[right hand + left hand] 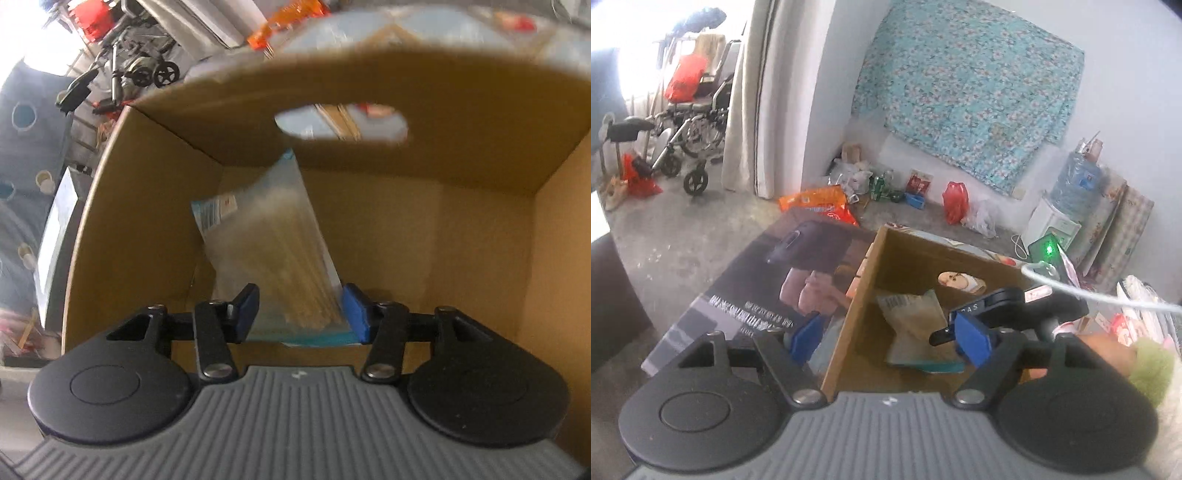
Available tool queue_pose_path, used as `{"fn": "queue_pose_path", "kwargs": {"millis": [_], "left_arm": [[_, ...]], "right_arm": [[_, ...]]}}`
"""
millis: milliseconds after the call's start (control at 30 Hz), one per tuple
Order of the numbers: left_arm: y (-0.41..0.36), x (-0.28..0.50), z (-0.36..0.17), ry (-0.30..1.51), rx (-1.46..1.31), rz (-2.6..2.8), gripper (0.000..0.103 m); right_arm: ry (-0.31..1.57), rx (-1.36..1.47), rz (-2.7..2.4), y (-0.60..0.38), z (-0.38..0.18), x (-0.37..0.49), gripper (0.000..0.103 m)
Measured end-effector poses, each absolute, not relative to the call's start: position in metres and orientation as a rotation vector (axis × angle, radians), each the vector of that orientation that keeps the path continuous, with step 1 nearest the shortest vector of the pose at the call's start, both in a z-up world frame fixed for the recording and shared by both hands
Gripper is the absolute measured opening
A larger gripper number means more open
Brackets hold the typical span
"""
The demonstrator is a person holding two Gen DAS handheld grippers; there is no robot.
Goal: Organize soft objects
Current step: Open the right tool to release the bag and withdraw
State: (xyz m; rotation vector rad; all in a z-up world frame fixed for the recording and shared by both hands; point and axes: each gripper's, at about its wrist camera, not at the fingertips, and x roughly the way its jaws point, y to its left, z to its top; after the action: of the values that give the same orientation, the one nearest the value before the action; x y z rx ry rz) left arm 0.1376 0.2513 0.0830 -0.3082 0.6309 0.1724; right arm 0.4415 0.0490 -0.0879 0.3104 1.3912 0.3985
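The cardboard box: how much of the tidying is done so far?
Early on, I'd guess. Done: one clear bag is already inside the box. In hand: the right gripper straddles that bag; whether it actually grips is unclear. The left gripper is open and empty, over the box wall. Left: a green fluffy thing and other items beside it lie outside the box.

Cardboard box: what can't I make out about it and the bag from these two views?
- Cardboard box floor near side: right wrist view, hidden behind the right hand-held gripper.
- Clear bag: contents blurred; whether the pads press it is unclear.
- Box's right wall: left wrist view, covered by the right hand-held gripper reaching in.
- Box's outer print: left wrist view, lettering too small.
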Motion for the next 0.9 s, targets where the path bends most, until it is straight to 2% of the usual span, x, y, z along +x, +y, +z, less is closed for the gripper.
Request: {"fn": "queue_pose_path", "kwargs": {"millis": [133,333,533,833,900], "left_arm": [[0.262,0.130,0.075,0.619,-0.342,0.192,0.080],[0.266,0.121,0.067,0.619,-0.353,0.198,0.080],[0.256,0.111,0.069,0.587,-0.326,0.191,0.082],[0.197,0.082,0.080,0.506,-0.252,0.073,0.088],[0.175,0.073,0.082,0.483,-0.222,0.019,0.090]], "right_arm": [[1.410,0.453,0.375,0.050,-0.097,0.433,0.036],[1.381,0.600,0.317,0.047,-0.102,0.420,0.038],[1.327,0.607,0.344,0.026,-0.092,0.411,0.048],[1.059,0.640,0.607,-0.053,0.014,0.349,0.056],[0.992,0.646,0.651,-0.092,0.039,0.319,0.062]]}}
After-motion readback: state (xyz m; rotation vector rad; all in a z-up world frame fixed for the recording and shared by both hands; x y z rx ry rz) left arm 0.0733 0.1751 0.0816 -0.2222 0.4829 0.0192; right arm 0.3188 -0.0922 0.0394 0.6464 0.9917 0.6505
